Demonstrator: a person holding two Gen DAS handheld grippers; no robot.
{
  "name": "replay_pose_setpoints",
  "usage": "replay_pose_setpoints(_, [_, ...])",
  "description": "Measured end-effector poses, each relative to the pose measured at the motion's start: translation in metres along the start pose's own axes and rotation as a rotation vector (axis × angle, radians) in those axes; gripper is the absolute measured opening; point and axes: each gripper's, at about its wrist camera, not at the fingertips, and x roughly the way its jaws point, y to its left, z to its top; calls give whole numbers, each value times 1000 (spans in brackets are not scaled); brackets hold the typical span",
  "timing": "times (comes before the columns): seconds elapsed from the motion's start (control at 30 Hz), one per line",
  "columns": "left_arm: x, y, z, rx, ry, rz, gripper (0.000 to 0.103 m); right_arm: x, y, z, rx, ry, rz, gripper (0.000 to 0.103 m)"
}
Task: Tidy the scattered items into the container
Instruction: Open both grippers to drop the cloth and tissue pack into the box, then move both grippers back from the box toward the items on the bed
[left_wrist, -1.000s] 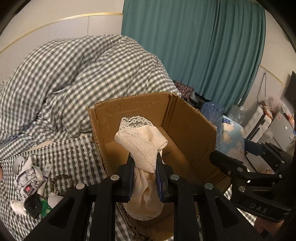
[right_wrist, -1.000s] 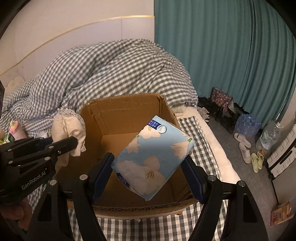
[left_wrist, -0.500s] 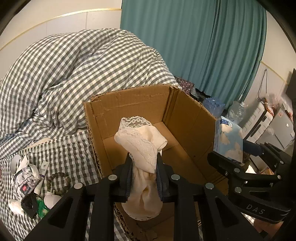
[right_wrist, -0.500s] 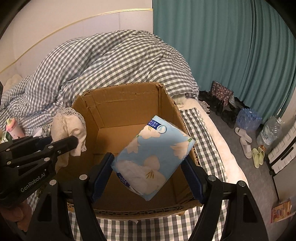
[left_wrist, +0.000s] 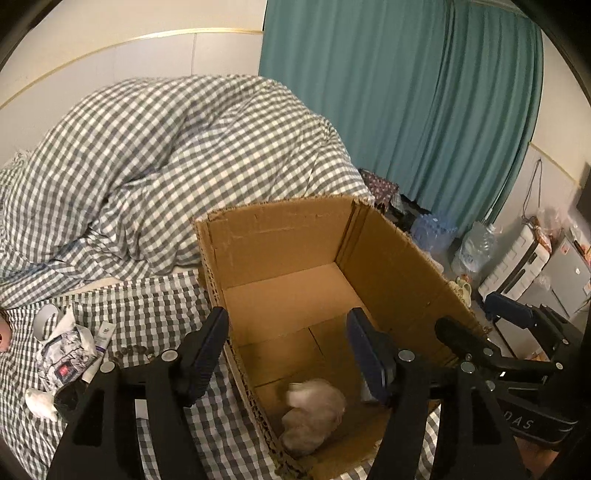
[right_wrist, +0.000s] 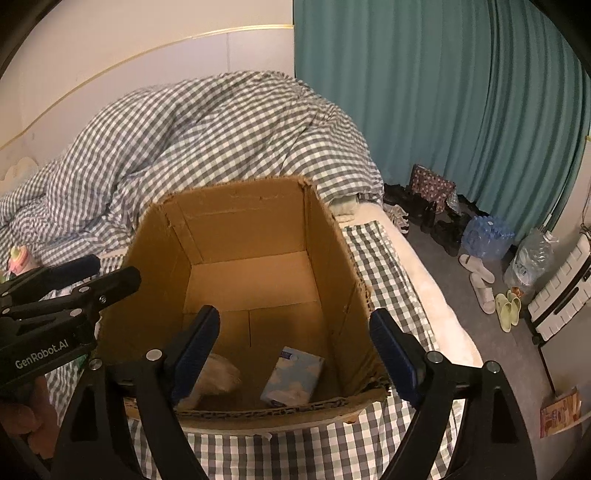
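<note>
An open cardboard box (left_wrist: 280, 236) (right_wrist: 240, 206) stands on the checked bed. My left gripper (left_wrist: 288, 336) is open and empty above the box's near left part. A cream lace cloth (left_wrist: 314, 413) (right_wrist: 218, 376) lies on the box floor below it. My right gripper (right_wrist: 291, 339) is open and empty above the box's near edge. A blue flowered tissue pack (right_wrist: 293, 380) lies on the box floor below it. The right gripper also shows in the left wrist view (left_wrist: 480, 332), and the left gripper shows in the right wrist view (right_wrist: 103, 273).
Scattered items lie on the bed left of the box: a crumpled printed wrapper (left_wrist: 62, 354), a small tube (left_wrist: 101, 343), white scraps (left_wrist: 37, 402). A heaped checked duvet (left_wrist: 166, 158) lies behind the box. Shoes, slippers (right_wrist: 480, 284) and water bottles (right_wrist: 487, 236) stand on the floor at right.
Both grippers opened. The cream cloth dropped from the left gripper and the tissue pack from the right gripper; both now lie inside the box.
</note>
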Motion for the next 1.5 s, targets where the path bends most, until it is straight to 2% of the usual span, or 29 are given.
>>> replay_pose_setpoints(0.67, [-121,20,3,-24,-172,61,70,-111,31,14,-31,-166,32,85])
replay_pose_setpoints(1.2, [-209,77,-18,-102,-277,147,92,-172,78,10,-74,-260,88,96])
replay_pose_setpoints(1.33, [-228,93,-23,-124,-306,174,97,-183,91,9,-82,-282,108,102])
replay_pose_setpoints(1.5, [-247,115,-31,-150,-319,198,103,-195,108,6,-109,-301,128,103])
